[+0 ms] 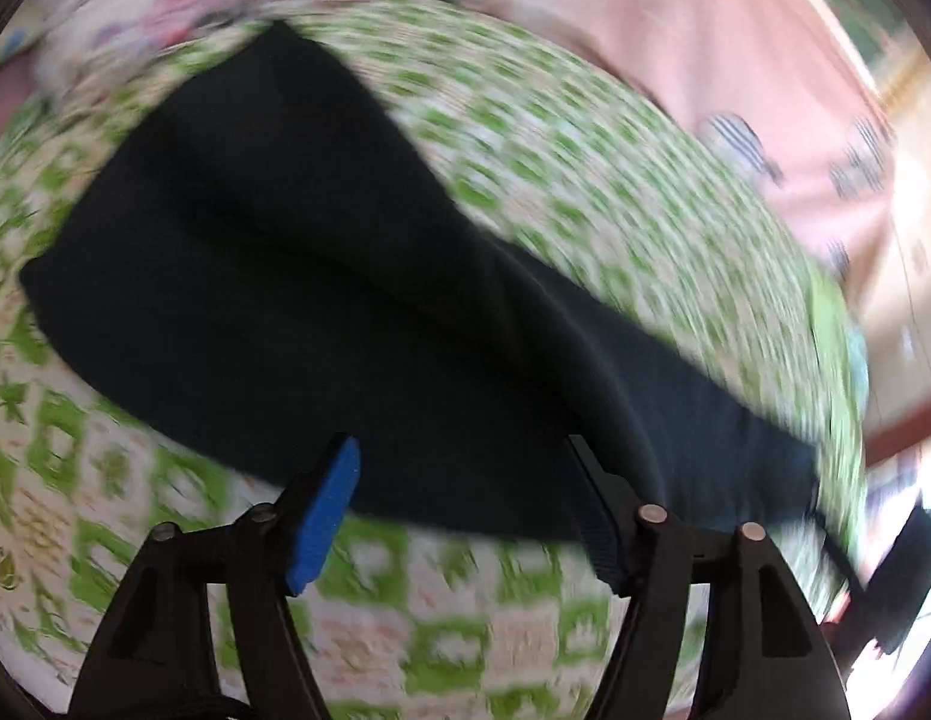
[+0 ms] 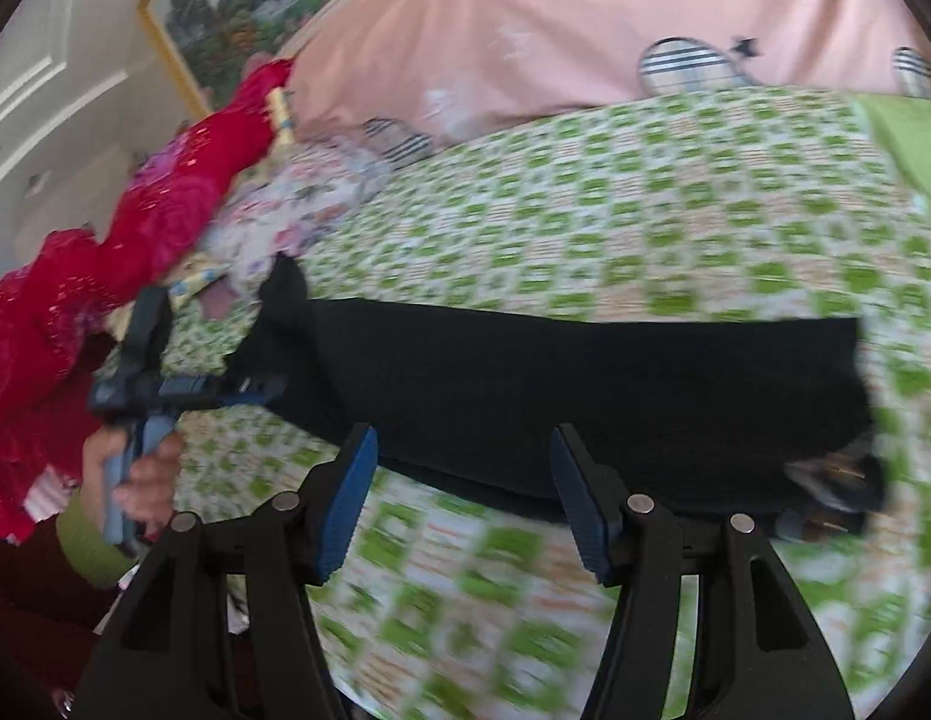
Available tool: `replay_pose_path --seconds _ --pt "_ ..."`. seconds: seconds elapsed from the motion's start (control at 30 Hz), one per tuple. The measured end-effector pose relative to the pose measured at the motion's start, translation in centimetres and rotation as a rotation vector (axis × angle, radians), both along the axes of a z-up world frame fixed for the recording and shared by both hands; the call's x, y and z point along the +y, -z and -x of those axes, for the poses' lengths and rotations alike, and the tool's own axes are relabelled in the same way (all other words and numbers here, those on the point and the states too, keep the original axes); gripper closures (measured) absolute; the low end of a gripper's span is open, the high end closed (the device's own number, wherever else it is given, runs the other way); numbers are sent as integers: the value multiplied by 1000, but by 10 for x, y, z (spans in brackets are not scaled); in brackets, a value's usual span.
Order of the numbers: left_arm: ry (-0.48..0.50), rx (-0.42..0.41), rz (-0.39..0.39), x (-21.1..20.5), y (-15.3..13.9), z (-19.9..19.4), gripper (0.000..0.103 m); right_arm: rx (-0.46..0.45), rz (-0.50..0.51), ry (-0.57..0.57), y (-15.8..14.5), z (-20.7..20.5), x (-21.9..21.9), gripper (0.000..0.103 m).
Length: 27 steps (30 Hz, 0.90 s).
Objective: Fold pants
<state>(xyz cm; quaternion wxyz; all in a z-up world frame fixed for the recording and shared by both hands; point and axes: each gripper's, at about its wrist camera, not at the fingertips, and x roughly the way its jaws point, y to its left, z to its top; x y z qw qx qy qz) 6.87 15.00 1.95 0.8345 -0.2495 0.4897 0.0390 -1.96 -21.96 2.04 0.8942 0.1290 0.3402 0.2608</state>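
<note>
The black pants [image 1: 321, 276] lie folded lengthwise on a green-and-white patterned bed cover [image 1: 585, 180]. In the right wrist view the pants [image 2: 585, 390] stretch across the middle, with the waist end at the right. My left gripper [image 1: 465, 480] is open and empty, its fingertips at the near edge of the pants. My right gripper [image 2: 462, 468] is open and empty, also at the near edge. The left gripper also shows in the right wrist view [image 2: 165, 390], held in a hand beside the pants' left end. Both views are motion-blurred.
A pink quilt [image 2: 555, 30] with striped patches lies across the far side of the bed. A red garment [image 2: 165, 210] and floral cloth [image 2: 297, 204] are piled at the far left. A framed picture [image 2: 225, 6] hangs on the wall.
</note>
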Motion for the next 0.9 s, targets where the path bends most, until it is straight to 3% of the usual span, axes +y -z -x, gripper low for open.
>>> replay_pose_path --seconds 0.07,0.17,0.27,0.4,0.53,0.63,0.7,0.73,0.77,0.9 --pt "-71 2 41 25 -7 -18 32 5 -5 -65 3 -13 28 42" --pt "-133 34 20 45 -12 -48 32 5 5 -170 3 -31 70 42" --pt "-168 134 -58 56 -15 -83 32 14 27 -252 0 -48 106 42" --pt "-182 215 -158 52 -24 -106 32 93 14 -348 1 -71 149 42" --pt "-177 257 -249 43 -25 -128 30 66 -39 -411 -9 -77 174 42" --pt "-164 253 -392 35 -14 -139 32 42 24 -441 2 -88 200 42" --pt "-134 256 -457 34 0 -138 44 58 53 -406 12 -100 207 42" --pt "-123 258 -459 37 5 -136 58 62 70 -381 15 -105 209 43" --pt "-120 258 -447 41 10 -131 70 59 92 -359 18 -109 209 44" --pt "-140 161 -337 58 9 -102 87 50 175 -336 19 -111 217 49"
